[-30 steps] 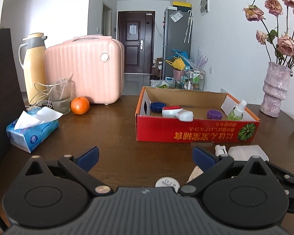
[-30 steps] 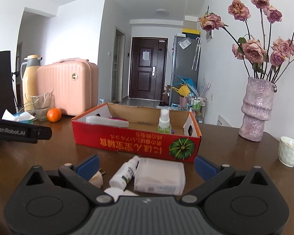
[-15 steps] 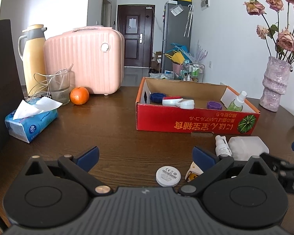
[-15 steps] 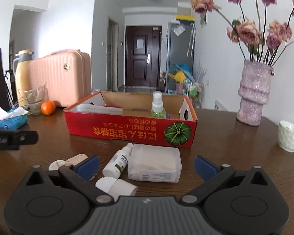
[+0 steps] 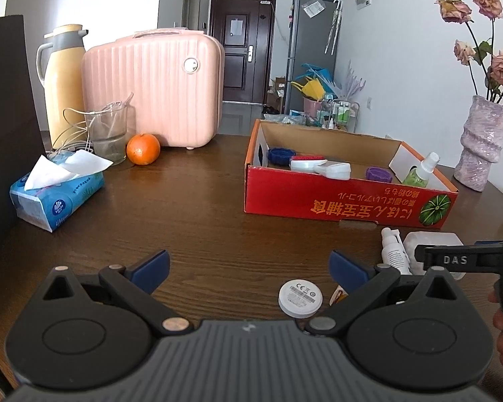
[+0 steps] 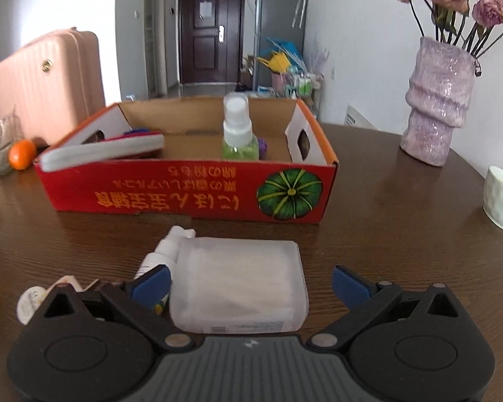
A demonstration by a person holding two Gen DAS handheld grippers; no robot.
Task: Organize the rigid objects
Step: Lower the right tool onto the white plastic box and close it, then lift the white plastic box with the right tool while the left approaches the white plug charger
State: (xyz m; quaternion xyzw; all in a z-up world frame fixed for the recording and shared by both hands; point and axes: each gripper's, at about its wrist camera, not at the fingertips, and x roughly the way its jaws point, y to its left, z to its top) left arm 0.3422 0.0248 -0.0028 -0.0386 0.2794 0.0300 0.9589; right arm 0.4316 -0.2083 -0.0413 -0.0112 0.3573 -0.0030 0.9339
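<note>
A red cardboard box [image 6: 184, 197] [image 5: 348, 201] stands on the brown table, holding a green spray bottle [image 6: 238, 134] [image 5: 419, 174], caps and a white case. In front of it lie a translucent white plastic box [image 6: 241, 284] [image 5: 429, 239], a small white spray bottle [image 6: 166, 251] [image 5: 394, 251], and a round white disc [image 5: 300, 298] [image 6: 30, 301]. My right gripper [image 6: 249, 281] is open, its fingers on either side of the plastic box's near end, the left finger between that box and the bottle. My left gripper [image 5: 248, 268] is open over bare table, the disc just inside its right finger.
A pink suitcase [image 5: 154, 90], thermos [image 5: 65, 80], glass [image 5: 109, 134], orange [image 5: 143, 149] and tissue pack [image 5: 55, 197] sit at the left. At the right stand a lilac vase with dried roses [image 6: 436, 100] and a white cup [image 6: 501, 197]. A person's hand [image 5: 501, 331] holds the other gripper.
My right gripper has dropped and moved forward until its fingers flank the translucent plastic box. The left gripper has drawn back slightly, bringing the white disc into view.
</note>
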